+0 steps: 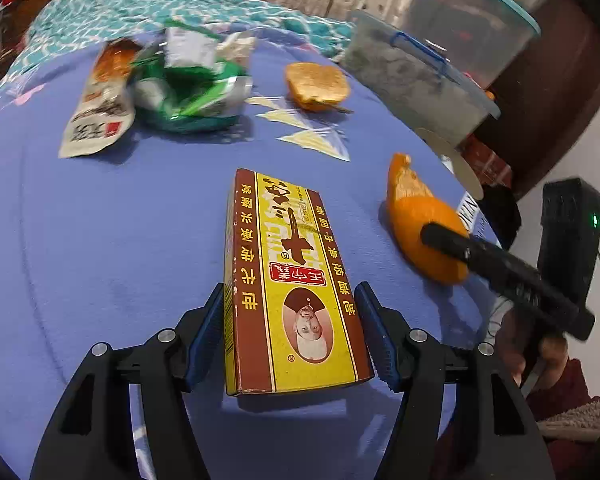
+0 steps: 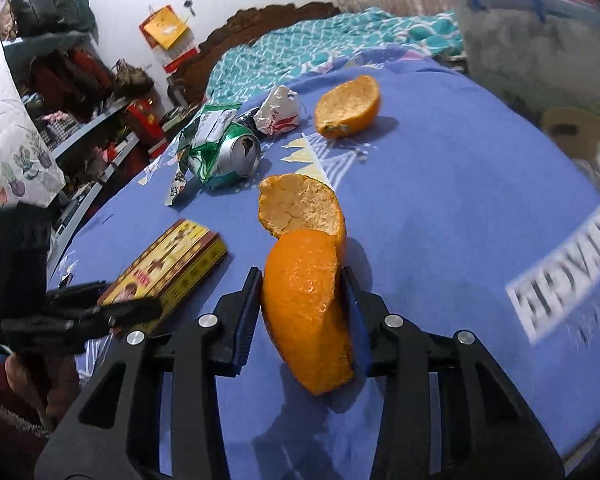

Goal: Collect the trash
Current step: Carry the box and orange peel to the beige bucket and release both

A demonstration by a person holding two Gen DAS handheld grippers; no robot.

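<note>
A yellow and brown cardboard box point(image 1: 288, 264) lies lengthwise between the blue pads of my left gripper point(image 1: 292, 288), which is shut on its long sides; a shadow falls on the blue sheet point(image 1: 100, 240) beneath it. My right gripper point(image 2: 301, 272) is shut on a large piece of orange peel point(image 2: 304, 300), pads pressing both sides. In the left wrist view the same peel point(image 1: 416, 216) sits right of the box with one black finger point(image 1: 452, 244) across it. The box point(image 2: 168, 264) appears at left in the right wrist view.
Farther back lie a crushed green can point(image 2: 228, 156), a snack wrapper point(image 1: 100, 104), a crumpled white wrapper point(image 2: 280, 112) and another orange peel point(image 2: 348, 106). A clear plastic bin point(image 1: 420, 76) stands at the right edge, a teal blanket point(image 1: 100, 4) behind.
</note>
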